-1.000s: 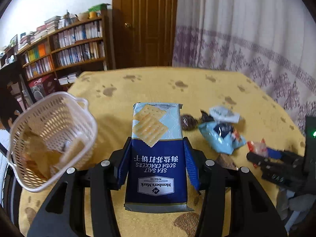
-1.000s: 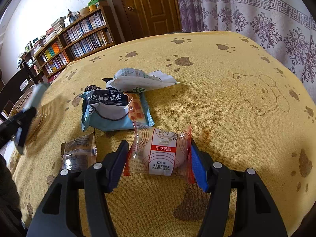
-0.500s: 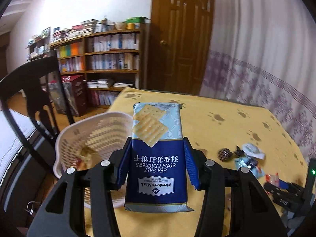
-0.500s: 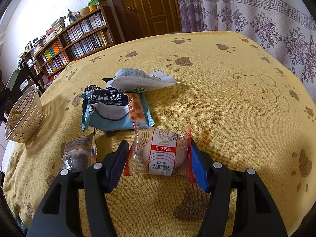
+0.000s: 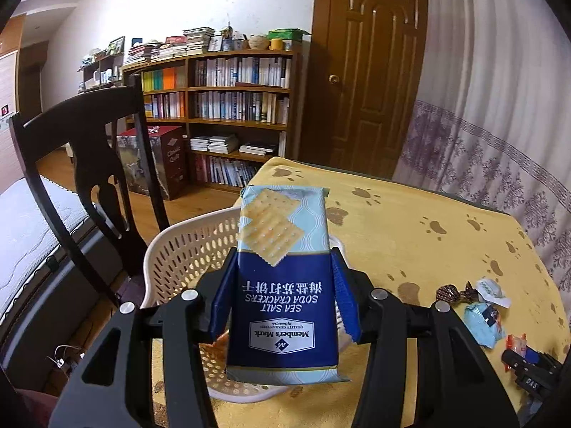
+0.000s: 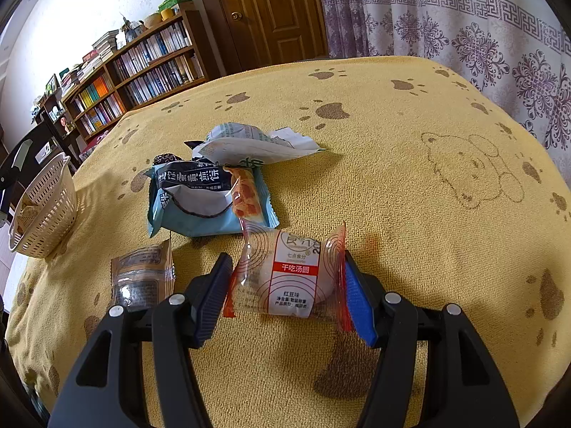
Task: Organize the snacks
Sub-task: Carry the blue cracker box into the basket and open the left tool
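The left gripper (image 5: 282,296) clamps a cracker pack (image 5: 283,278) reading "Member's Mark SEA SALT SODA CRACKERS", held over the basket (image 5: 178,249) beneath it. The right gripper (image 6: 287,285) grips a red-edged packet (image 6: 289,274) marked "干吃汤圆"; a blue packet (image 6: 200,203) lies ahead.

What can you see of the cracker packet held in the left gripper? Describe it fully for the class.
The cracker packet is a long, flat, glossy wrapper, pale blue at the far end with two pictured crackers, navy at the near end with white lettering reading Sea Salt Soda Crackers. It looks sealed and undamaged. The left gripper clamps its long sides between blue pads, holding it above the cream plastic basket; whether it touches the basket cannot be told.
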Available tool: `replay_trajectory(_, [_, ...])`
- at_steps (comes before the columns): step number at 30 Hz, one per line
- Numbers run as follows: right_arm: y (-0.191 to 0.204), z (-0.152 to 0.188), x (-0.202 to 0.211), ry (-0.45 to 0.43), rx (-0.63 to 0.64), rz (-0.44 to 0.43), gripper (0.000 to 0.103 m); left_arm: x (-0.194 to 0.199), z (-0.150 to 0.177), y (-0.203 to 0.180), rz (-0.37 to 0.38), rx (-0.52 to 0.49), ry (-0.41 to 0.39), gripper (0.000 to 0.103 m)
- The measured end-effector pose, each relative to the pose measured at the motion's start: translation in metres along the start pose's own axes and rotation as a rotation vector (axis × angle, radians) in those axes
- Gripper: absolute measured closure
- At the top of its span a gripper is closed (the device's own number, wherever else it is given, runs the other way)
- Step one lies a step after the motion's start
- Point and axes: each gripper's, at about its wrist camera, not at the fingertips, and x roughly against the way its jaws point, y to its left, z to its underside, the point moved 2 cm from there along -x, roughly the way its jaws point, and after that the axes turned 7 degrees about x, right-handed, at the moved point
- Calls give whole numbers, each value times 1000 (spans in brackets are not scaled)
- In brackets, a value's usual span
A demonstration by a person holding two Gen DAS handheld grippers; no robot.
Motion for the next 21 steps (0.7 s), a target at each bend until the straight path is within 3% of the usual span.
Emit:
replay_trajectory(1, [0, 0, 0, 0, 0, 0, 42, -1, -1, 1, -10, 6, -7, 44])
replay_trajectory(2, [0, 0, 0, 0, 0, 0, 42, 0, -1, 3, -21, 14, -15, 26])
replay_trajectory(4, [0, 0, 0, 0, 0, 0, 42, 3, -2, 6, -36, 26, -37, 15])
replay_trajectory(21, [0, 0, 0, 0, 0, -1, 42, 9, -2, 5, -30, 25, -48, 10])
